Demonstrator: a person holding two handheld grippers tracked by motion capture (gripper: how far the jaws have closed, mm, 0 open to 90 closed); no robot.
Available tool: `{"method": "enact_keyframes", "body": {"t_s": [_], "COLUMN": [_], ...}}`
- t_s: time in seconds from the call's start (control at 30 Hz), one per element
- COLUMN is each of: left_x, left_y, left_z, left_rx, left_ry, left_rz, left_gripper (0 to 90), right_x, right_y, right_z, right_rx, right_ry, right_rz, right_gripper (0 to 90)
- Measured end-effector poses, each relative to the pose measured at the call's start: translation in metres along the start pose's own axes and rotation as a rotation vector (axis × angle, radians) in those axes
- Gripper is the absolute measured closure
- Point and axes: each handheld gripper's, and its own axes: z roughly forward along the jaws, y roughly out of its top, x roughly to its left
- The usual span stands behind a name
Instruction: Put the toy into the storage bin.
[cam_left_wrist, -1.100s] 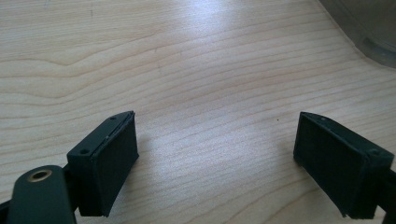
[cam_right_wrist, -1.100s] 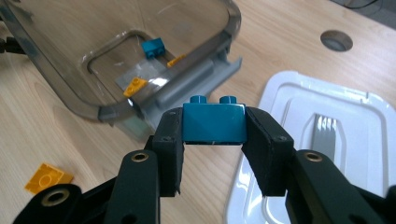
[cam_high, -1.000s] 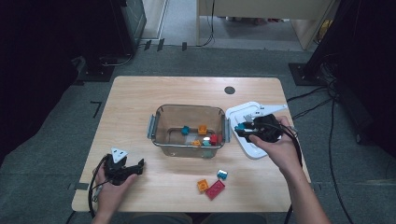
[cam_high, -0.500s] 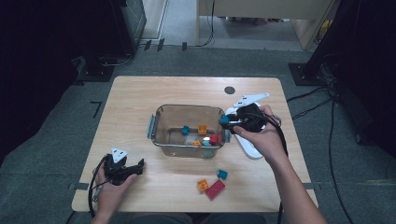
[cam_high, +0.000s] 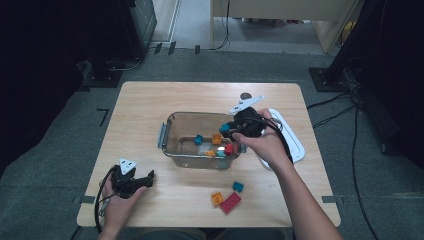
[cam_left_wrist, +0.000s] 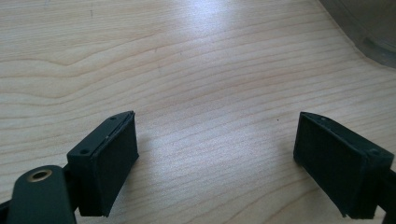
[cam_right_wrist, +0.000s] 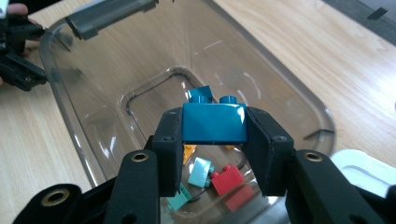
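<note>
Near the tabletop's (cam_high: 150, 100) front left corner, the left gripper (cam_high: 134, 181) rests with its jaws wide apart and nothing between them. Toward the right edge, the right gripper (cam_right_wrist: 214, 154) squeezes a blue block (cam_right_wrist: 214, 122) above the clear box (cam_high: 172, 150).

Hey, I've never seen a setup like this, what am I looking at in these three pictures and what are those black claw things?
A person sits at a light wooden table, holding a hand-held two-jaw gripper in each hand. The high view looks down from above; the other two come from cameras riding on each gripper. The left gripper rests near the table's front edge, jaws open over bare wood. The right gripper is clamped on a blue studded toy brick above a clear plastic container that holds several small coloured bricks. Three more bricks lie on the table in front of the container, and a white lid lies to its right.
</note>
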Motion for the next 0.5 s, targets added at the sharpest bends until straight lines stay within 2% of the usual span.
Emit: {"method": "enact_keyframes", "body": {"t_s": [0.23, 0.5], "left_x": [0.000, 0.000], "left_y": [0.000, 0.000], "left_z": [0.000, 0.000], "left_rx": [0.000, 0.000], "left_ry": [0.000, 0.000], "left_rz": [0.000, -0.001], "left_gripper": [13.2, 13.2], "right_x": [0.002, 0.005], "right_y": [0.004, 0.004], "right_z": [0.020, 0.037], "right_rx": [0.050, 0.113], "right_ry": [0.014, 0.003], "right_rz": [-0.009, -0.015], "right_gripper": [60.2, 60.1]}}
